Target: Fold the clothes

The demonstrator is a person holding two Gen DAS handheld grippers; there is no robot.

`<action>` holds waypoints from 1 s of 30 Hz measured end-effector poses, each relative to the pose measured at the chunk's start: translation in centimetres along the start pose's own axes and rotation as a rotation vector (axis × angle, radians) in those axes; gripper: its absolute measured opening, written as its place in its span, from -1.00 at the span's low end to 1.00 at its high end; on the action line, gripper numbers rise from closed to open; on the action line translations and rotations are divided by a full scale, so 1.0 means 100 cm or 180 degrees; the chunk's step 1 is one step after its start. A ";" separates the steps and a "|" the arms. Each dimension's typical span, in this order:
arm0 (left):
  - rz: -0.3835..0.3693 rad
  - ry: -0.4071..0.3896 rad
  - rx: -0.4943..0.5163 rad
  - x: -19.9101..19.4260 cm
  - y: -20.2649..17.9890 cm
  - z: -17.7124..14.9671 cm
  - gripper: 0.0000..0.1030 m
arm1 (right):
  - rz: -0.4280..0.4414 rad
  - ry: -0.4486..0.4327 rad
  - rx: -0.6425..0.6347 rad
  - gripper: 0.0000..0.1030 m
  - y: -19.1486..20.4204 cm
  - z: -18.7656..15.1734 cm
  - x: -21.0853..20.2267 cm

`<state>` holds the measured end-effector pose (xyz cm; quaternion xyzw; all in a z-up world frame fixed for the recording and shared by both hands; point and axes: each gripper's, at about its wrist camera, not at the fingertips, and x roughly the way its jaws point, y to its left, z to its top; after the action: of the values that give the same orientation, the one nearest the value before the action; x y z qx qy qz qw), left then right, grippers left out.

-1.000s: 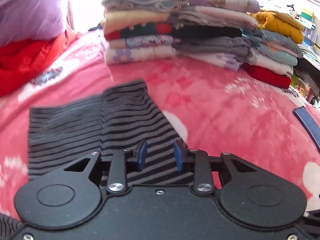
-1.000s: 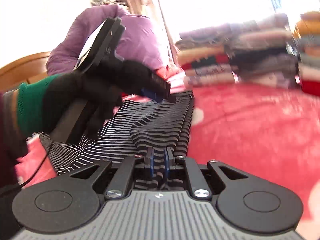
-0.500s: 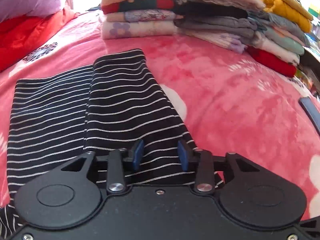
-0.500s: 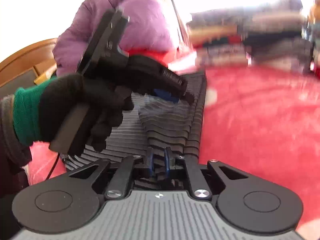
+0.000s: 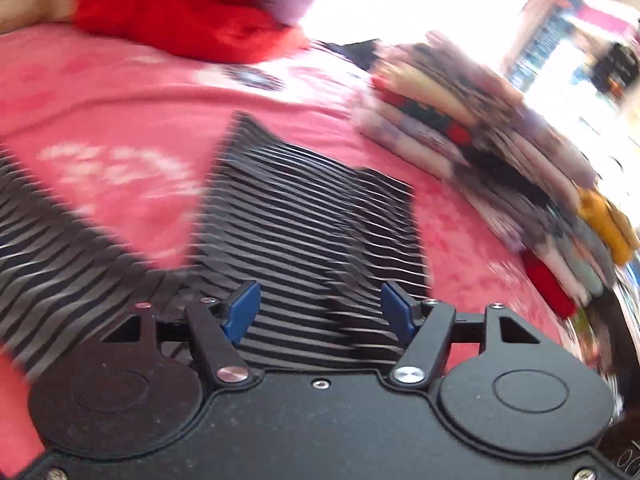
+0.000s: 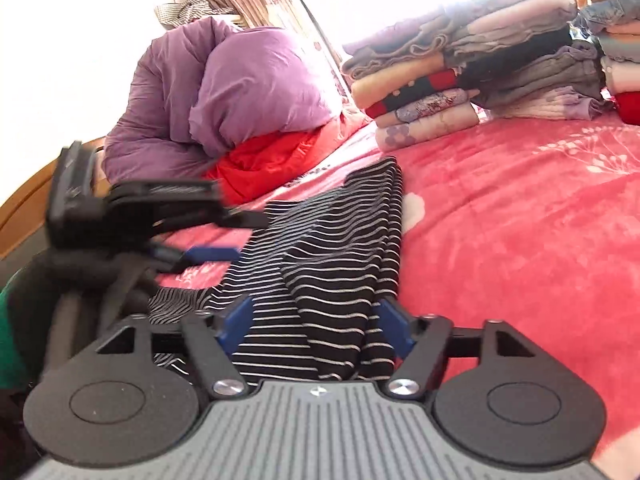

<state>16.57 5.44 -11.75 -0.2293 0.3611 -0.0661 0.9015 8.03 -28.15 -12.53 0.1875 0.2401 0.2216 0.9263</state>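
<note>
Both tongs stood apart with striped cloth under them. Nearest in the right wrist view, the right tongs point(image 6: 314, 326) had just been opening; the blue pads point(image 6: 236, 320) stood clear of the striped garment point(image 6: 332, 264), whose raised fold ran between them without being pinched. The left tongs point(image 5: 320, 312) had also just been opening, and in the left wrist view the garment point(image 5: 304, 236) lay flat below their spread pads point(image 5: 242, 310), not gripped. From the right view, the left tongs point(image 6: 208, 236) hung blurred over the garment's left edge, held by a dark-gloved hand point(image 6: 76, 276) with a green cuff.

The garment, black with thin white stripes, lay folded lengthwise on the pink blanket point(image 6: 520, 240) covering the bed, and a loose part trailed off to the left point(image 5: 60, 240).

Beyond it, a red cloth point(image 6: 272, 160) lay under a purple quilt point(image 6: 224, 92) at the left. Farther right, stacks of folded clothes point(image 6: 472, 80) sat on the blanket, well apart from the garment.
</note>
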 end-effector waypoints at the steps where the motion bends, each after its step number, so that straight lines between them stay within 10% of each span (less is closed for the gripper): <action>1: 0.0112 -0.0091 -0.0028 -0.009 0.009 -0.001 0.28 | 0.0023 -0.0008 -0.0016 0.47 0.002 0.000 -0.001; 10: 0.0991 -0.0813 -0.0909 -0.071 0.111 -0.027 0.29 | 0.0271 -0.0087 -0.0121 0.86 0.028 -0.001 -0.004; 15: 0.1244 -0.0795 -0.1440 -0.068 0.139 -0.035 0.32 | 0.0457 -0.0004 -0.0226 0.91 0.040 -0.005 0.002; 30: 0.1636 -0.0632 -0.0845 -0.040 0.123 -0.043 0.56 | 0.0556 0.0108 -0.0358 0.96 0.051 -0.012 0.012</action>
<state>10.12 15.88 -17.68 -0.2516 0.3229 0.2347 0.8817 6.68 -23.06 -11.62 0.1516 0.2257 0.3178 0.9084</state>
